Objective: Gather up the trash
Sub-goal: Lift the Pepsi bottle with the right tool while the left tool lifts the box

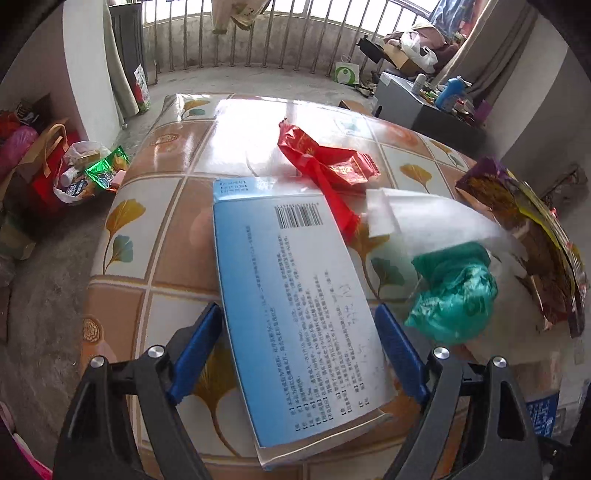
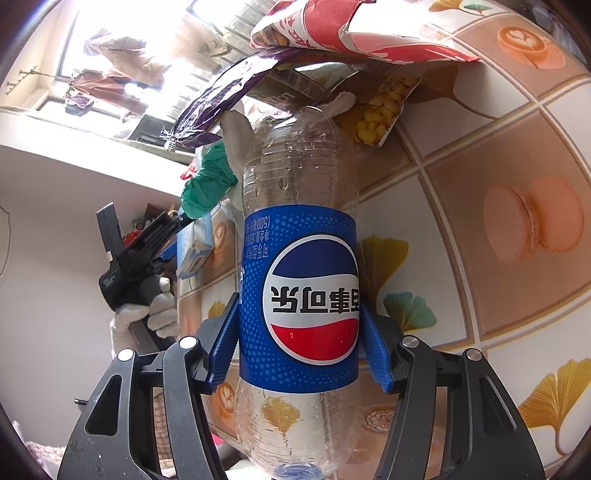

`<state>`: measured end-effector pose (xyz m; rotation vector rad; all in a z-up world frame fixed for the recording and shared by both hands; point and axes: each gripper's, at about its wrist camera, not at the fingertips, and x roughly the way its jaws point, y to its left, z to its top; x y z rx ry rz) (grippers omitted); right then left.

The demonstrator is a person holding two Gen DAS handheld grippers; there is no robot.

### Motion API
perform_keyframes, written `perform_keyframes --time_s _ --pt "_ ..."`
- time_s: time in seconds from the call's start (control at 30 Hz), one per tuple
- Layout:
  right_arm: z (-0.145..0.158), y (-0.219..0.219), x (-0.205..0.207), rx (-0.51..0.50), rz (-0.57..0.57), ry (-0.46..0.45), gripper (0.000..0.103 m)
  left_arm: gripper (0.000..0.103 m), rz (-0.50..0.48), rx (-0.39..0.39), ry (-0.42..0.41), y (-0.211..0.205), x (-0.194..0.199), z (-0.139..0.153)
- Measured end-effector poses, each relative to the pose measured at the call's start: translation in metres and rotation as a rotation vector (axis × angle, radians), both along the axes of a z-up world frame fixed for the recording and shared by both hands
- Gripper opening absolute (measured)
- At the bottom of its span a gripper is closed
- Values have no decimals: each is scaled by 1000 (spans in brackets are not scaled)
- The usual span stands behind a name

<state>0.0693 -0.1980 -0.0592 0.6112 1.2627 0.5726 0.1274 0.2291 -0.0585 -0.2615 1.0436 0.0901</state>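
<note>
Two grippers with blue pads are at work over a table (image 1: 155,206) covered in a glossy cloth printed with ginkgo leaves and sweets. Our left gripper (image 1: 297,354) points steeply down at a flat blue-and-white carton (image 1: 295,295) printed with a barcode and small text. The carton lies between the widely spread pads; on the left we see a gap between pad and carton edge, while on the right the pad sits just beside the edge, and we cannot tell whether it touches. In the right wrist view this left gripper (image 2: 173,225) shows from the side, held by a hand in a white glove (image 2: 147,314).

Beyond the carton lie a crumpled red wrapper (image 1: 325,162), a white tissue (image 1: 417,218), a bunched green plastic bag (image 1: 454,295) and, at the right edge, a purple and yellow snack bag (image 1: 524,229).

Our right gripper (image 2: 299,343) holds a clear, empty Pepsi bottle (image 2: 299,258), both pads pressing on its blue label, the blue cap nearest the camera. Past the bottle's far end, more wrappers are piled, among them a torn red-and-white bag (image 2: 369,33) and a yellow-printed pack (image 2: 380,114).

On the floor to the left of the table stands an open white bag of rubbish (image 1: 85,170).
</note>
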Motion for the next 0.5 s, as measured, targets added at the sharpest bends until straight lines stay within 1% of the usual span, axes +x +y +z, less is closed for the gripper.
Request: perform_keyframes --time_s 0.13,0.33,0.4,0.5 --pt "4 -12 -6 -50 27 -4 56 82 -164 6 17 -13 -37 1" --pt "8 -27 -23 -107 34 5 57 81 -340 -7 66 -37 -86 0" --pt "10 -26 -27 -117 24 0 57 81 -371 6 58 -46 -96 2" --pt "9 -25 -27 -126 10 -5 61 83 -351 -13 57 -49 -97 3"
